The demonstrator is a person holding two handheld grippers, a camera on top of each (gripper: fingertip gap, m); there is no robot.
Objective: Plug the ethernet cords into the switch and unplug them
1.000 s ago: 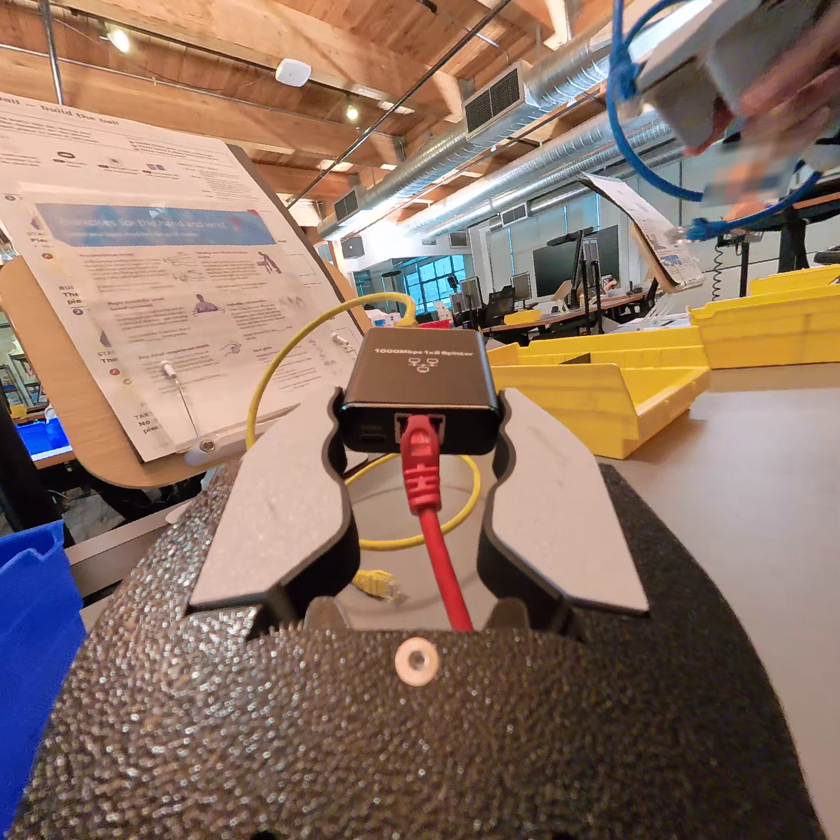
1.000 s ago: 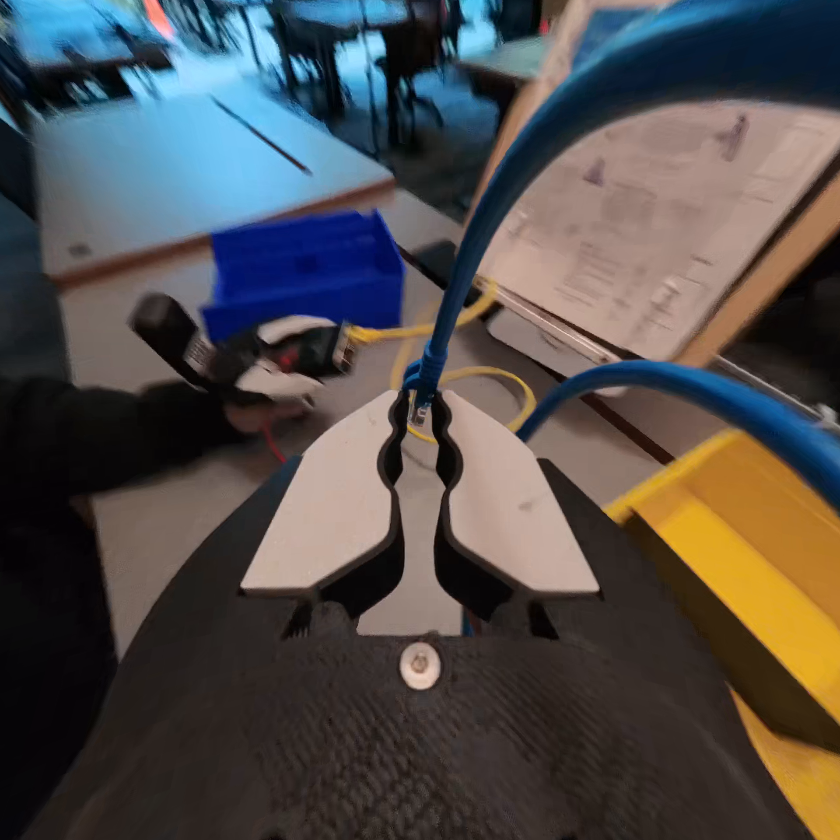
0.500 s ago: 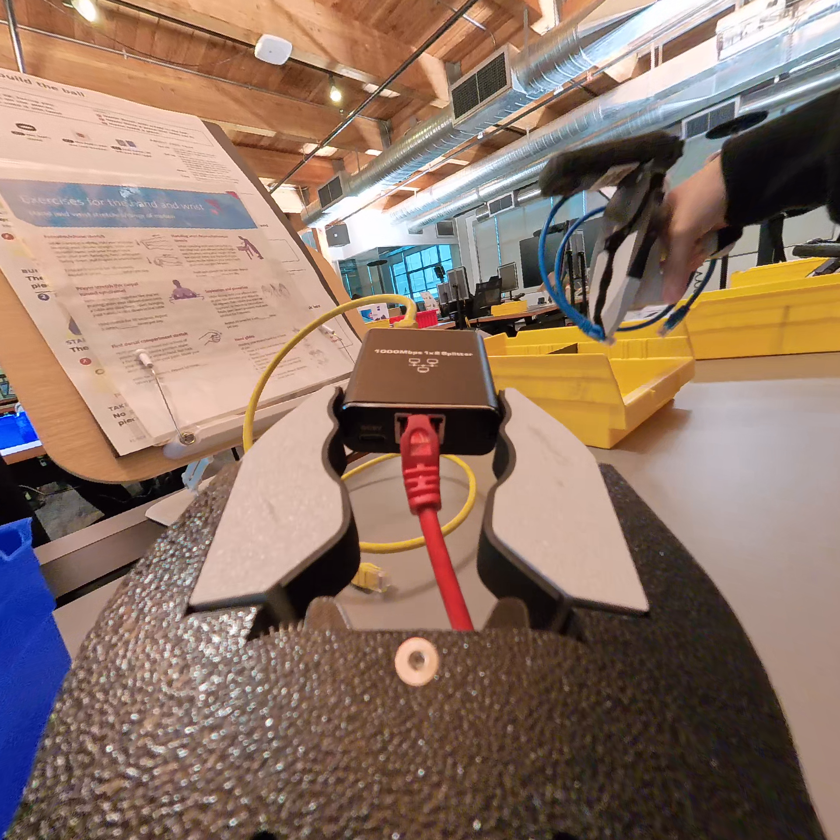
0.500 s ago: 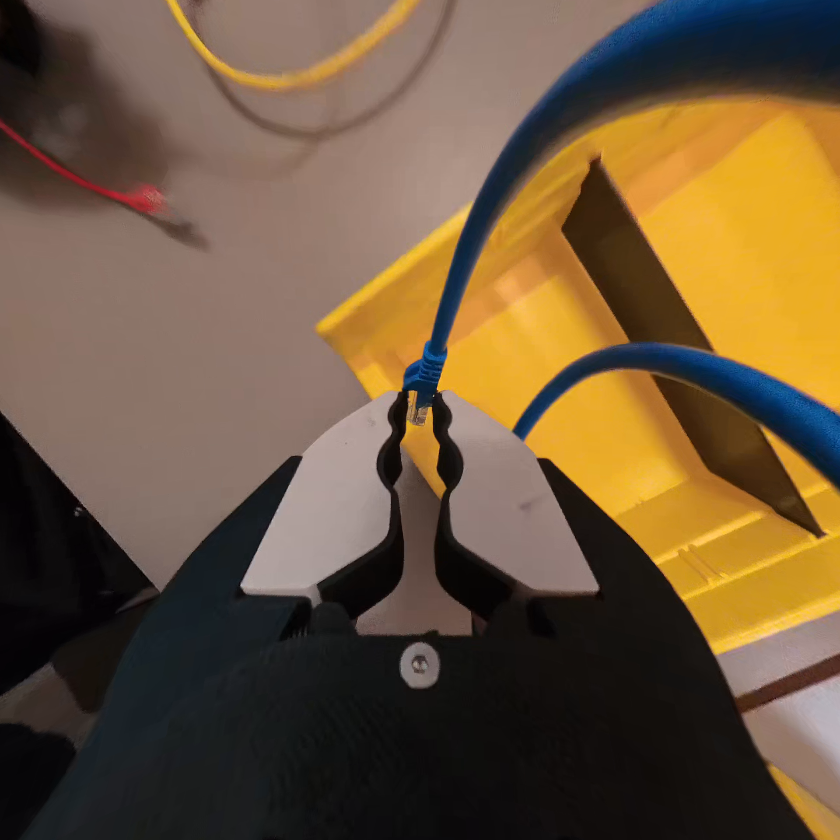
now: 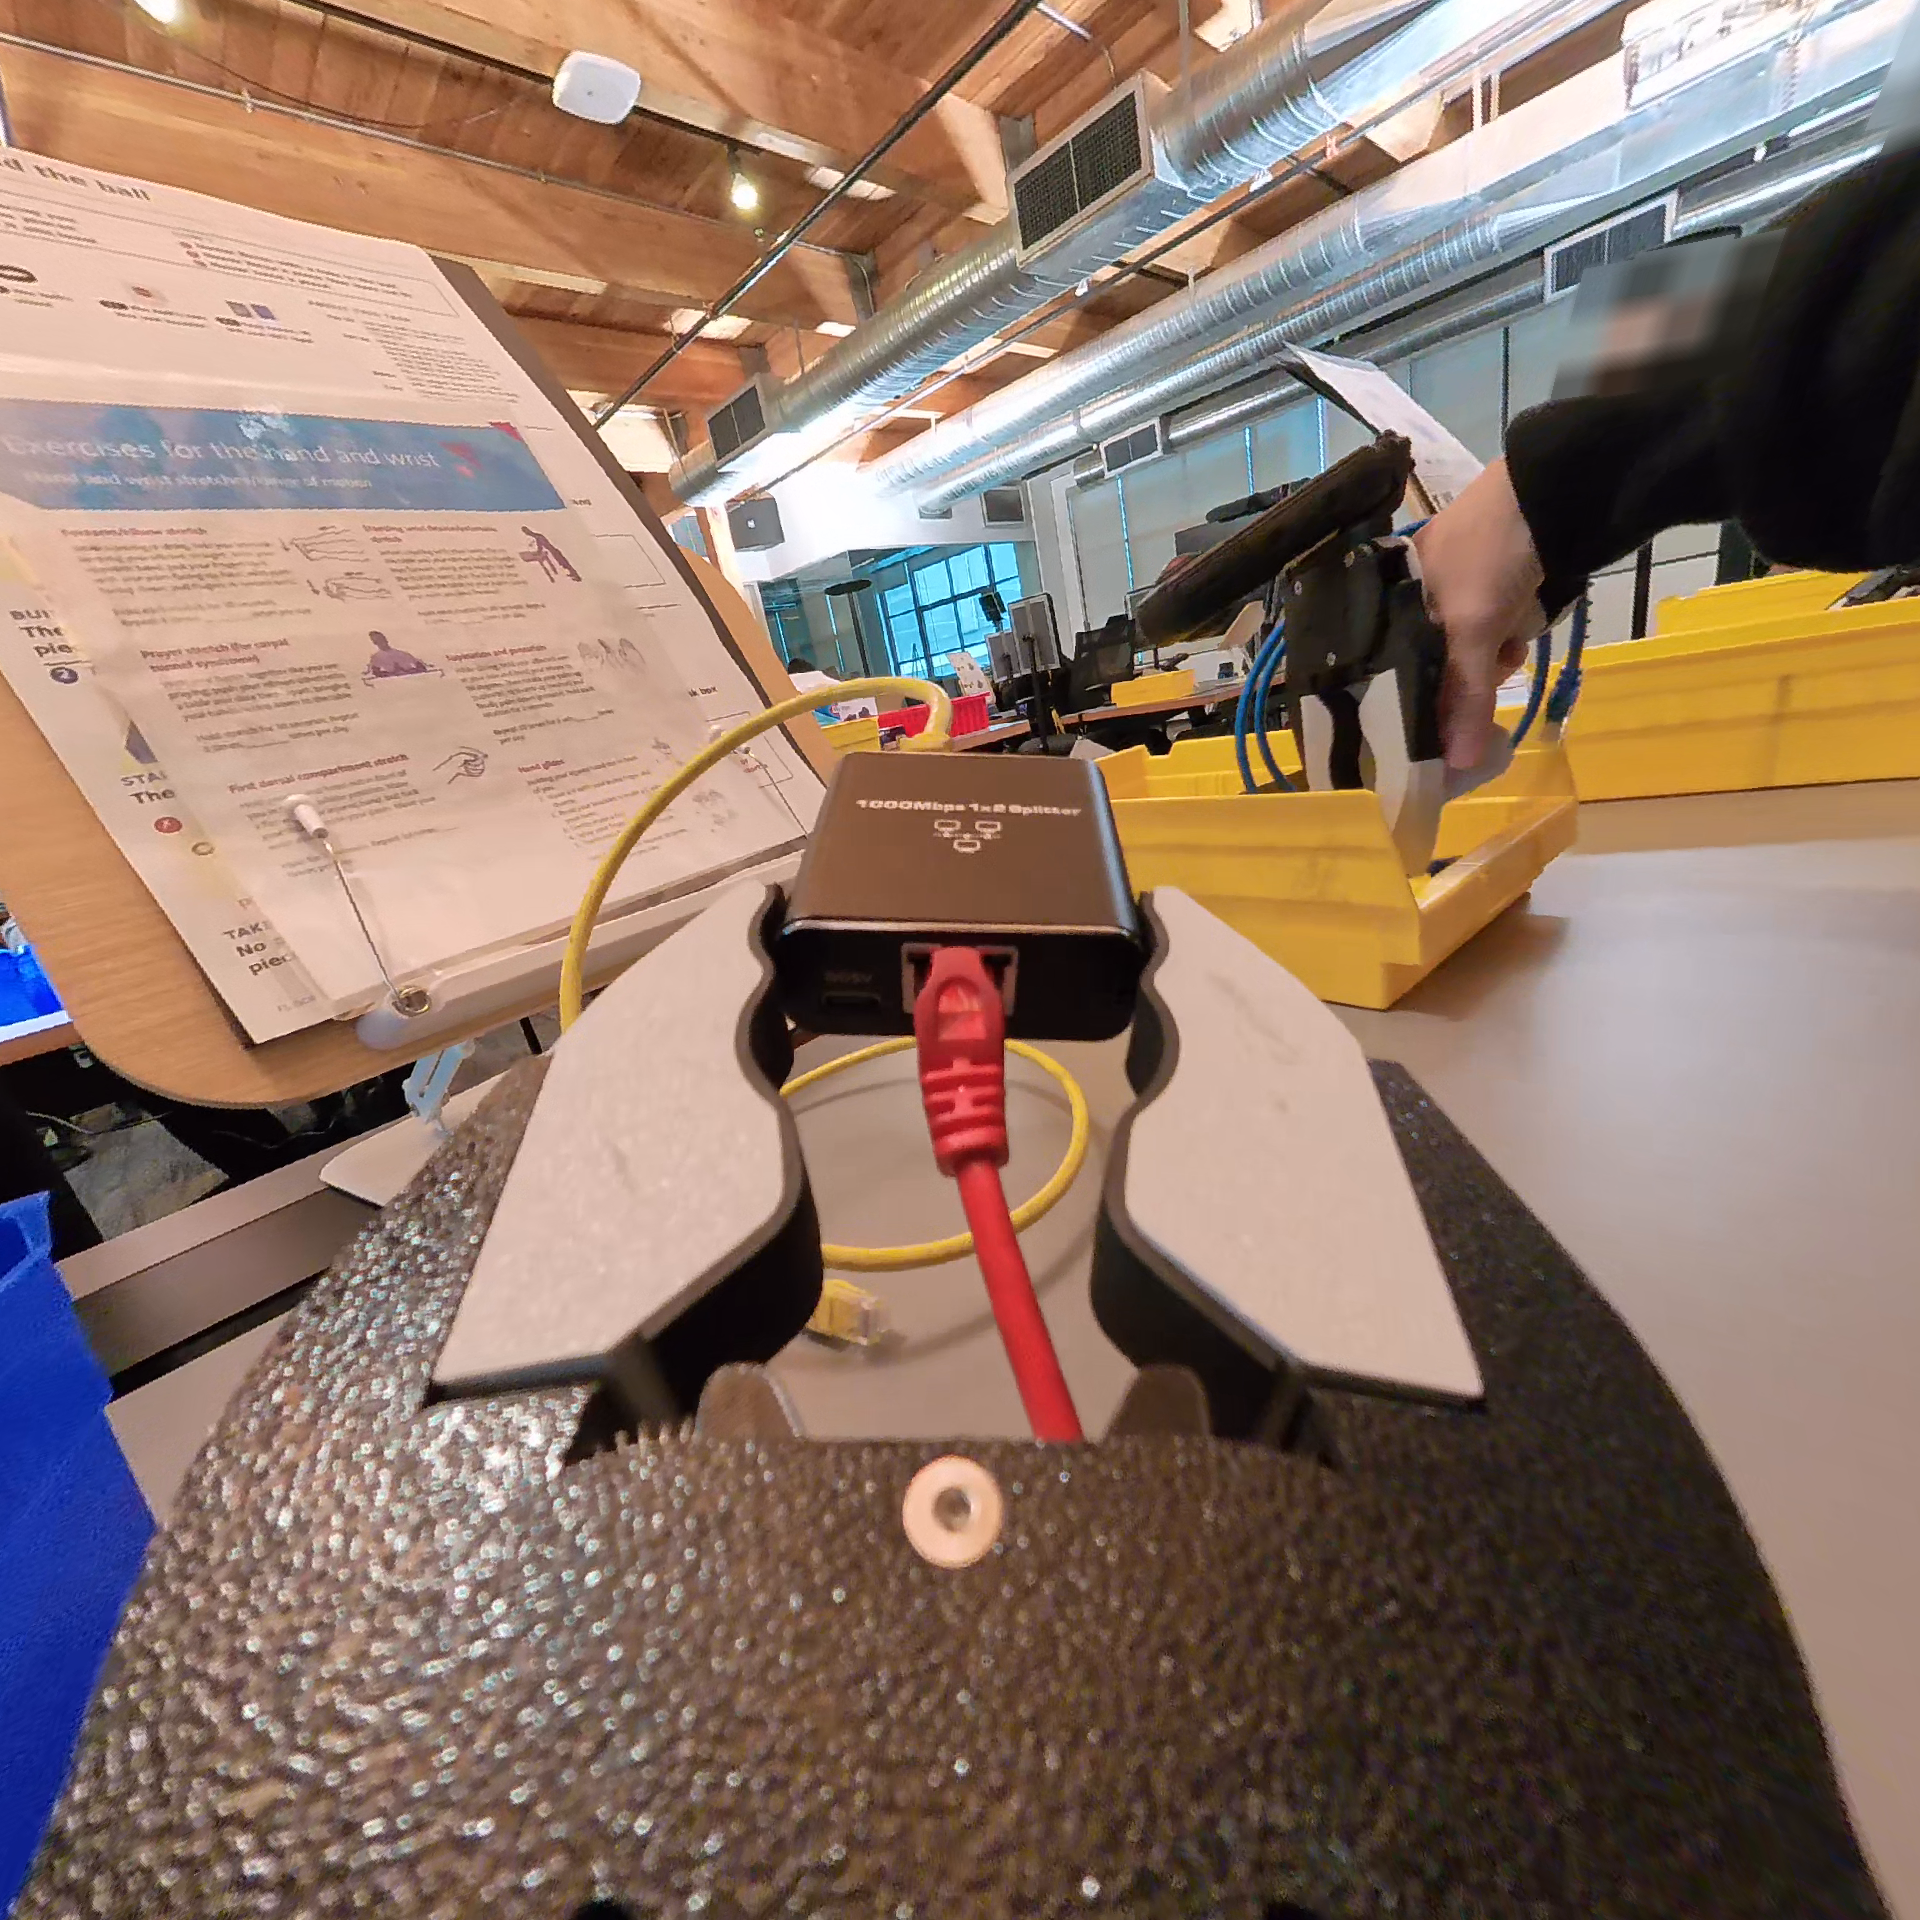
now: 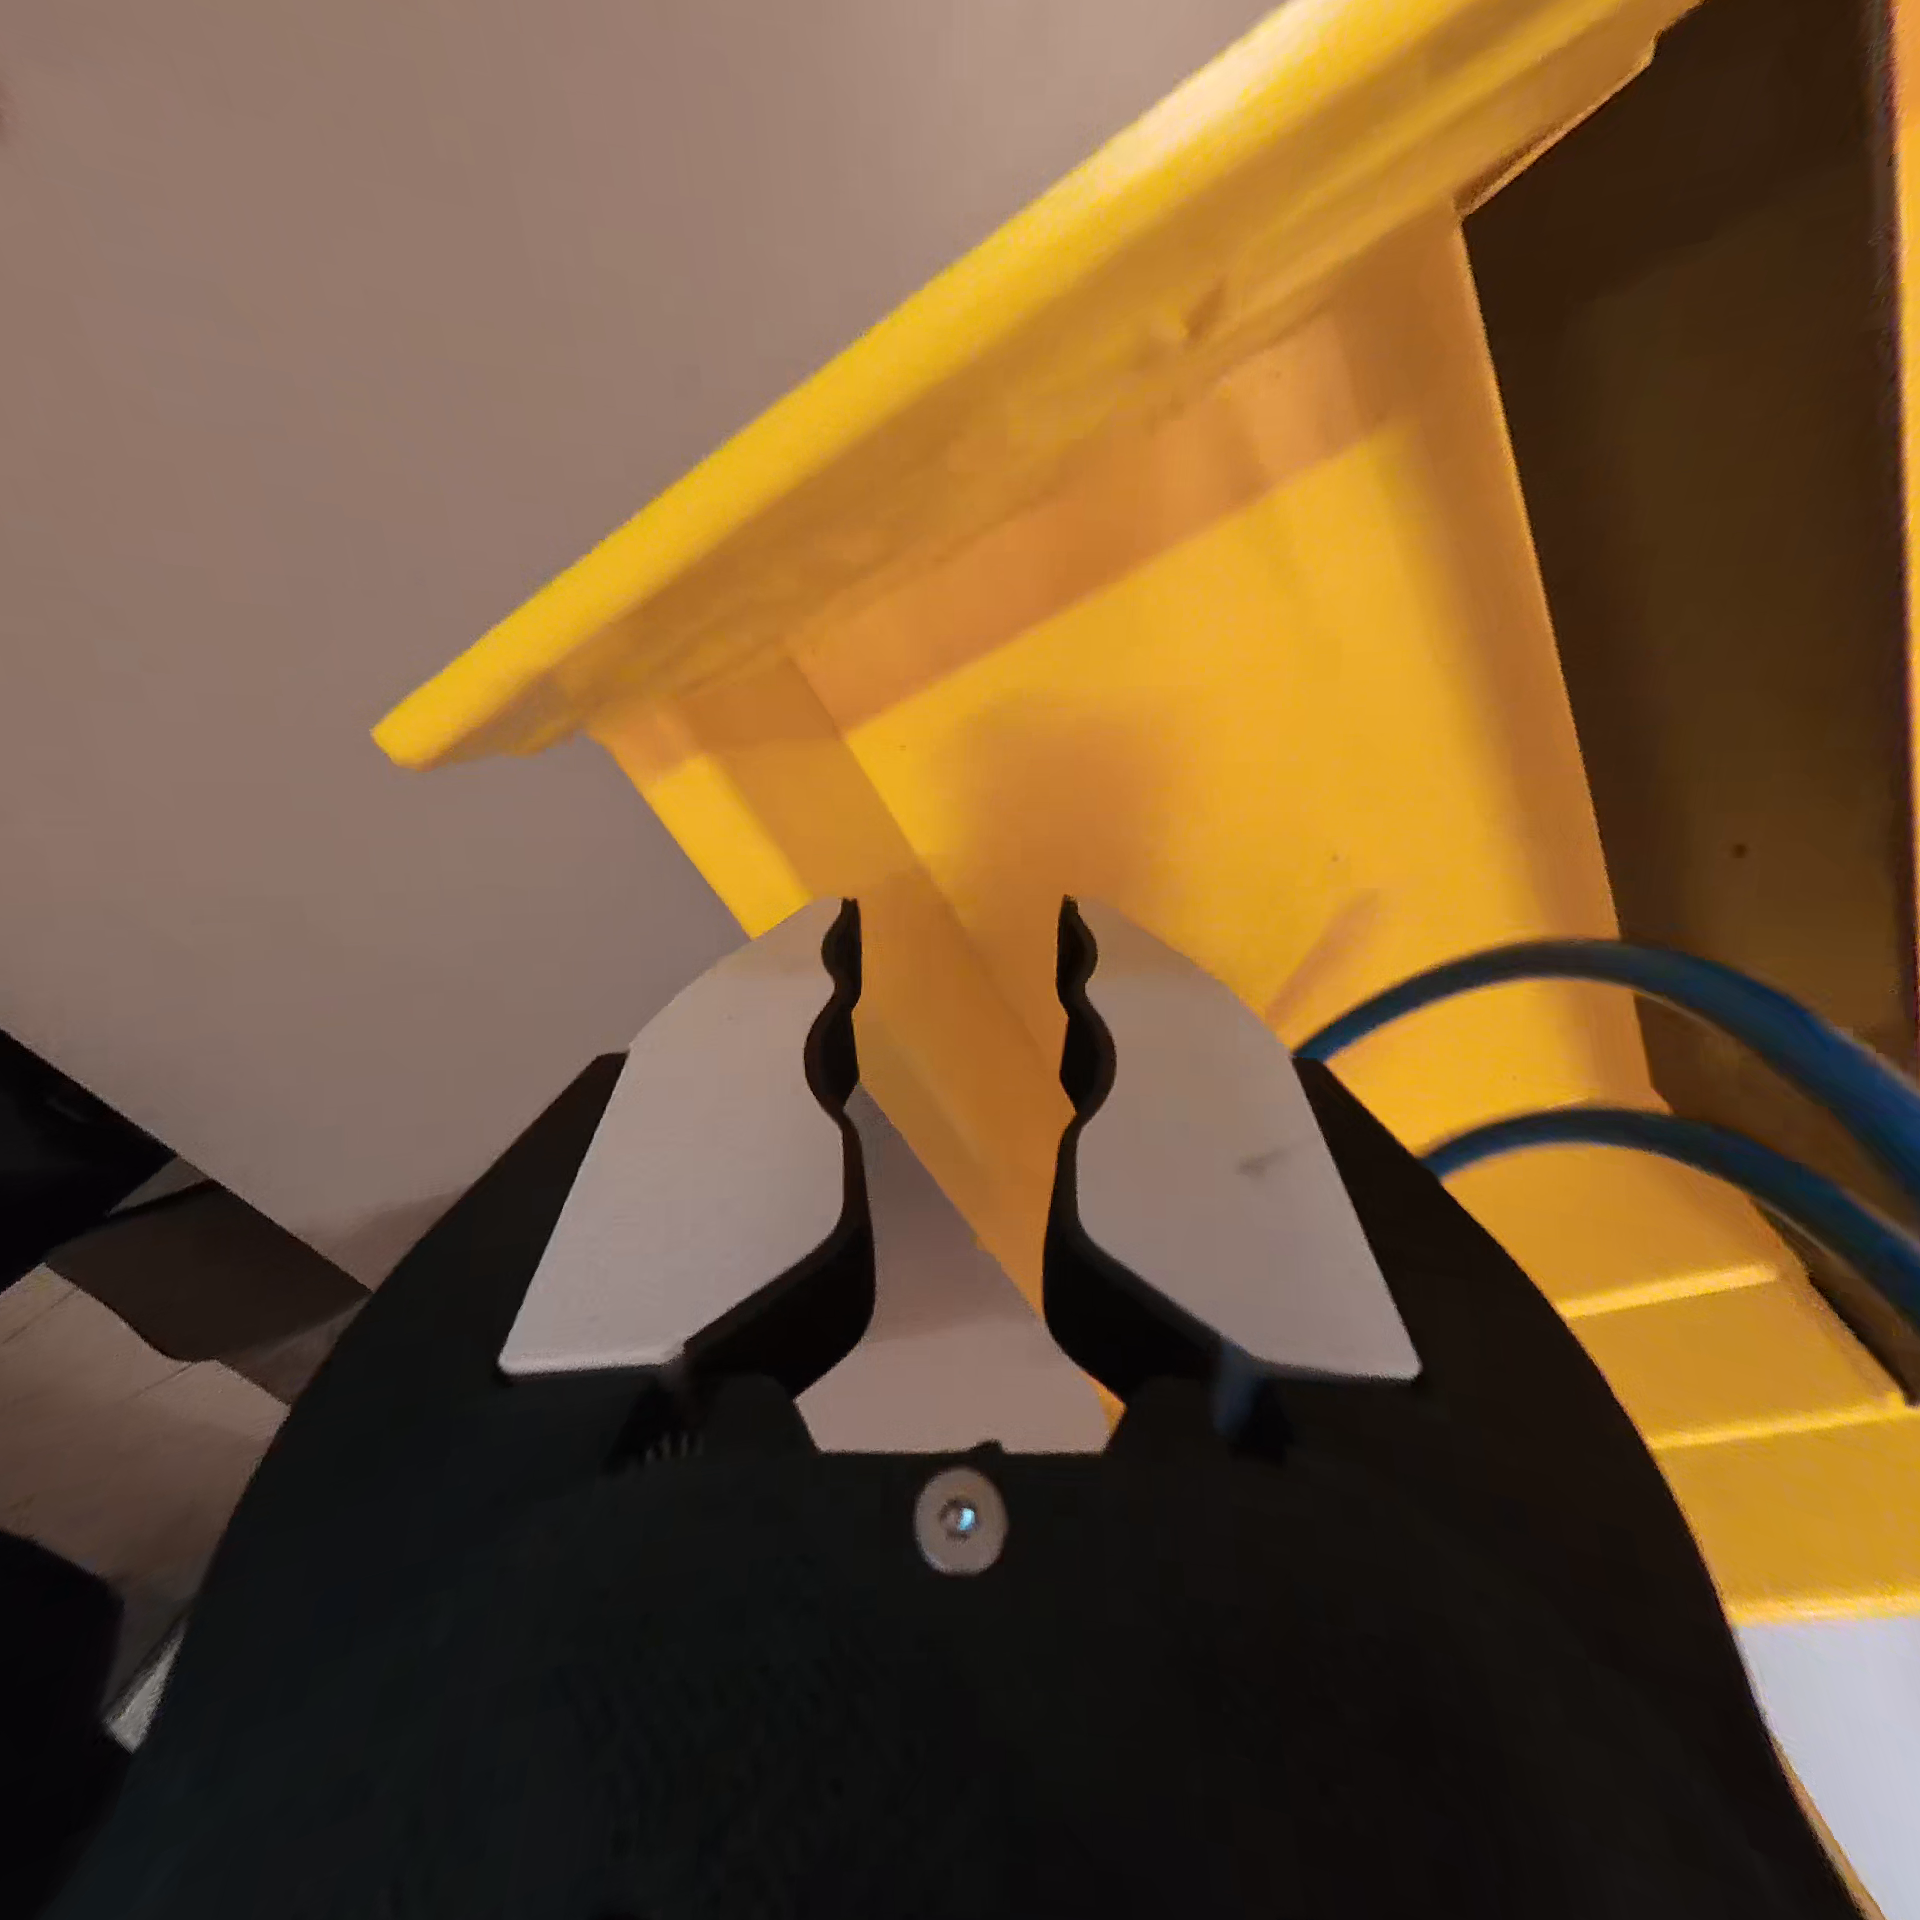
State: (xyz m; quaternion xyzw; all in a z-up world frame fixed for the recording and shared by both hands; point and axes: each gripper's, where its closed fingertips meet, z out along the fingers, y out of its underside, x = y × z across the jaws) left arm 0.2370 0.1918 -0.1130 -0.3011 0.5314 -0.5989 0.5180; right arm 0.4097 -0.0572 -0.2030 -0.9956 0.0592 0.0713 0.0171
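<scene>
Left gripper [image 5: 958, 940]: clamped on black switch [image 5: 961, 862], held above table [image 5: 1662, 1091]. Red cord [image 5: 982, 1143] plugged into switch's near port; yellow cord [image 5: 665, 831] loops behind. Right gripper [image 6: 958, 925]: spread, empty, over yellow bin [image 6: 1195, 644] right of switch; blue cord [image 6: 1662, 1153] inside bin.

My right gripper [image 6: 958, 914] has let go of the blue cord [image 6: 1621, 1049]: its jaws, clamped on the plug half a second ago, now stand apart with nothing between them. It has dropped low over the yellow bin [image 6: 1039, 436], and the cord now trails into the bin at the right.
</scene>
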